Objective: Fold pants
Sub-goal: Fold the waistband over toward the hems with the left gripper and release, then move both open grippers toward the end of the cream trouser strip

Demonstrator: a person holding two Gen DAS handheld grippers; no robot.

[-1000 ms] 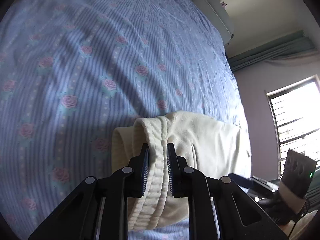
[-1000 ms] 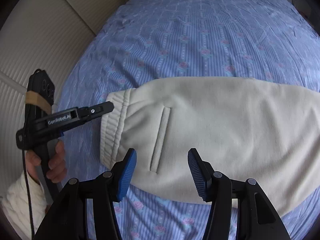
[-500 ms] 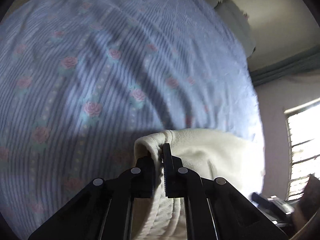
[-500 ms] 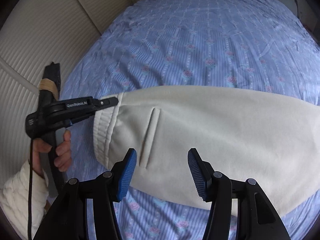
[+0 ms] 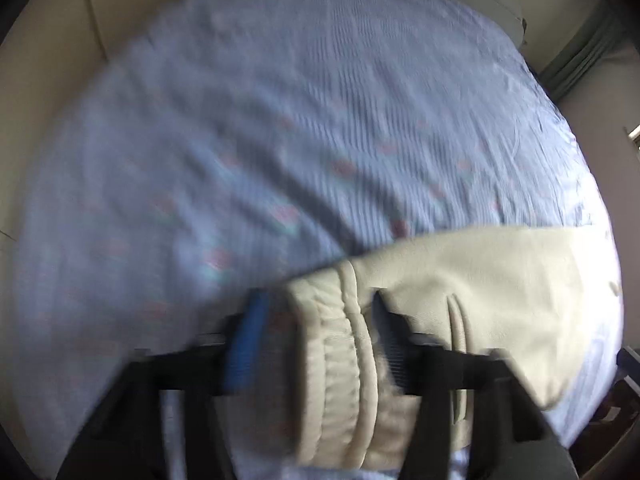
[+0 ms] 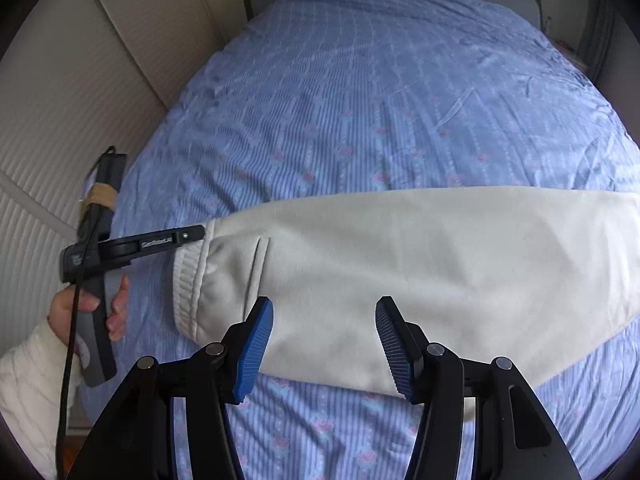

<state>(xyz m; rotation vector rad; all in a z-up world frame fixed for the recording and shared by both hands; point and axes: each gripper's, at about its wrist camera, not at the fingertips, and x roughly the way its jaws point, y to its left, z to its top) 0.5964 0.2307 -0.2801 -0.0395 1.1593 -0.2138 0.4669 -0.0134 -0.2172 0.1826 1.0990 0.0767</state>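
The cream pants point(image 6: 400, 264) lie flat on the blue flowered bed sheet point(image 6: 360, 100), already doubled leg on leg by the look of it. Their long axis runs straight across in front of the right gripper point(image 6: 324, 344), waistband point(image 6: 188, 276) far to its left and the legs running off past its right.

The right gripper hangs just above the near long edge of the pants, fingers spread wide and holding nothing; the back pocket slit point(image 6: 256, 276) sits just ahead and to its left.

The left gripper point(image 5: 316, 344) is at the waistband end. Its view is badly blurred, but the fingers appear parted, with the ribbed waistband point(image 5: 340, 368) lying between them rather than pinched. In the right view its fingertip reaches the far corner of the waistband.

So the left gripper is the nearer one to the waist end, and the right is nearer the middle than the cuffs, which lie out of sight to its right. I judge the coming fold runs along the long axis, one end carried over the other, so each gripper needs a firm pinch first.

Beyond the pants the sheet is open. The wall panel point(image 6: 60, 140) stands close behind the left gripper, so room there is tight.
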